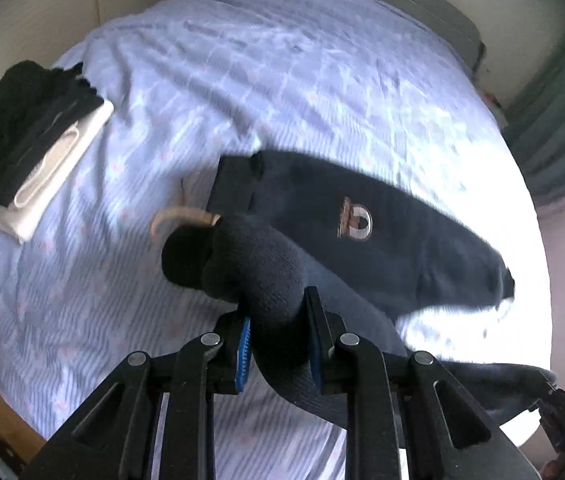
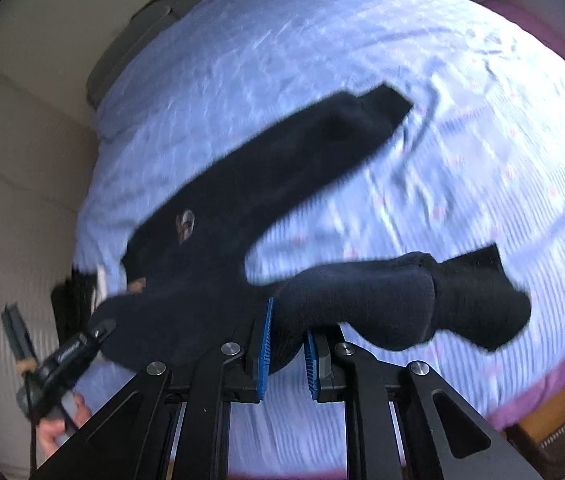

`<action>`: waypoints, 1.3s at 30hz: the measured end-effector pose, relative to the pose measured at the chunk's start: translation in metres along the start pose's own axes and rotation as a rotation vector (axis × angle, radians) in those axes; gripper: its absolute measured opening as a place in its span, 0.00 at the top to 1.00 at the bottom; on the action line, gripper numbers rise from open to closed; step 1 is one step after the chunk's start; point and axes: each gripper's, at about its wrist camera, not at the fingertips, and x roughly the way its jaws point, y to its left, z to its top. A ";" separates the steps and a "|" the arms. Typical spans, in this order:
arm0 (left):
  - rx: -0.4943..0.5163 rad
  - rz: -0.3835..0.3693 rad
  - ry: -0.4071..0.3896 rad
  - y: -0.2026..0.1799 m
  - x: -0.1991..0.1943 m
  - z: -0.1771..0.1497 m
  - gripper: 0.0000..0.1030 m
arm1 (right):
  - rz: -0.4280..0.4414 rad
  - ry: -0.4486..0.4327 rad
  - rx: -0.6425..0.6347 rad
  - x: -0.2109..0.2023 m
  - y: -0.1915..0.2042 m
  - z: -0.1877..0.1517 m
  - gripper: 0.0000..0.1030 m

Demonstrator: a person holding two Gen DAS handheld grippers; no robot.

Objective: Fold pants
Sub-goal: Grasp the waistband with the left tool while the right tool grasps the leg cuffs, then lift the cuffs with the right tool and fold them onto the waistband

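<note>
Left gripper (image 1: 276, 330) and right gripper (image 2: 287, 346), each clamped on a bunched leg end of the dark navy knit pants (image 1: 366, 224) — lifted to spread flat. Beyond, at 12 o'clock, pale blue bedsheet (image 1: 282, 80); at 10, stacked folded clothes (image 1: 22, 136).

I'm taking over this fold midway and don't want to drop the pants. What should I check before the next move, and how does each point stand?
1. Left gripper clamped on the pants: ok, fabric bunched between its blue pads.
2. Right gripper clamped on the pants: ok.
3. Pants held up off the bed: ok, one leg hangs free.
4. Legs aligned: not ok, they splay apart.
5. Folded stack away from the pants: ok.
6. Drawstring tucked in: not ok, it loops loose.
</note>
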 end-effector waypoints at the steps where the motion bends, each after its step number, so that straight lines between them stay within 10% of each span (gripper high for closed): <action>1: 0.004 0.006 -0.010 -0.006 0.005 0.009 0.77 | -0.002 -0.016 0.004 0.005 0.000 0.010 0.85; 19: 0.004 0.123 0.163 -0.040 0.130 0.108 0.70 | -0.085 0.006 -0.021 0.143 0.014 0.159 0.86; 26: 0.124 0.137 0.142 -0.061 0.103 0.115 0.22 | -0.095 0.030 -0.013 0.161 0.012 0.172 0.70; 28: 0.182 0.150 0.094 -0.067 0.083 0.116 0.17 | -0.103 -0.006 -0.037 0.149 0.017 0.171 0.48; 33: 0.448 0.099 0.002 -0.079 0.042 0.107 0.17 | -0.123 -0.095 -0.149 0.096 0.037 0.152 0.44; 39: 1.026 0.023 -0.027 -0.123 0.053 0.081 0.16 | -0.165 -0.101 -0.380 0.061 0.050 0.086 0.27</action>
